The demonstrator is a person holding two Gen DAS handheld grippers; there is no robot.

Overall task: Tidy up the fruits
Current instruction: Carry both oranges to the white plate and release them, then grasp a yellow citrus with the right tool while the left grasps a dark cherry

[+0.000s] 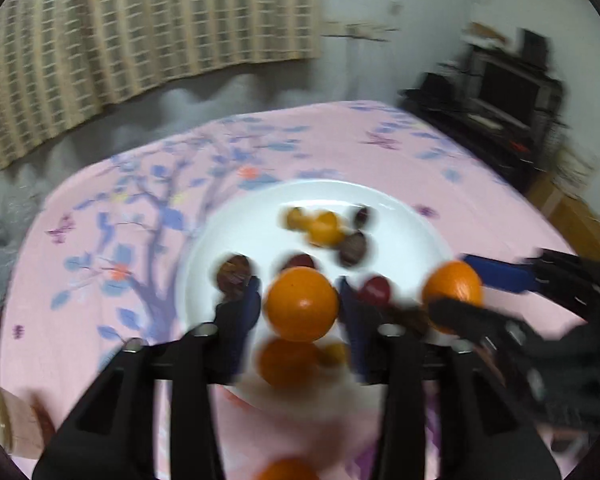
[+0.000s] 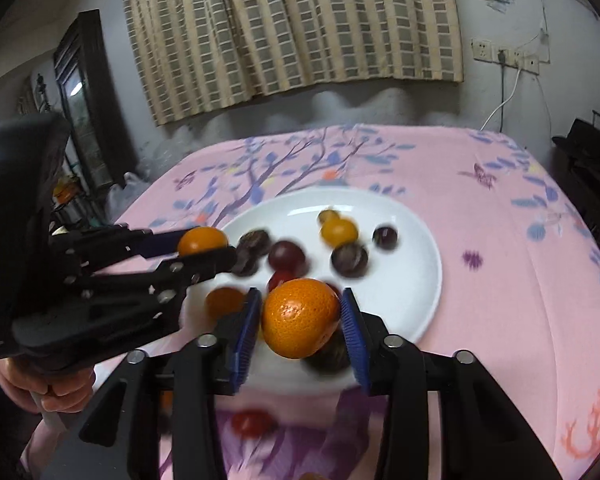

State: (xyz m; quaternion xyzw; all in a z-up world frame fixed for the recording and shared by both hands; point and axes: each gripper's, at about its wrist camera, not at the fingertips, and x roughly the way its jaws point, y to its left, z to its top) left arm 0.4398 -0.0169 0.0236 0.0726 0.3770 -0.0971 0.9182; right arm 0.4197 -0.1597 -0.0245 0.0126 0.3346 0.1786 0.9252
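A white plate [image 1: 400,208] [image 2: 416,240] lies on a pink floral tablecloth and holds several dark plums [image 2: 349,260] and small yellow-orange fruits [image 2: 339,231]. My left gripper [image 1: 300,306] is shut on an orange [image 1: 301,304] above the plate's near rim. It also shows in the right wrist view [image 2: 198,246], coming in from the left with its orange [image 2: 202,241]. My right gripper [image 2: 300,316] is shut on another orange [image 2: 300,318]. It shows in the left wrist view [image 1: 456,286] at the right with that orange [image 1: 452,282].
Loose fruits lie on the cloth near the plate's front: an orange [image 1: 288,362], a red one [image 2: 252,422]. A checked curtain [image 2: 292,28] hangs behind the table. Dark furniture [image 1: 500,100] stands to the right, a dark cabinet [image 2: 84,92] to the left.
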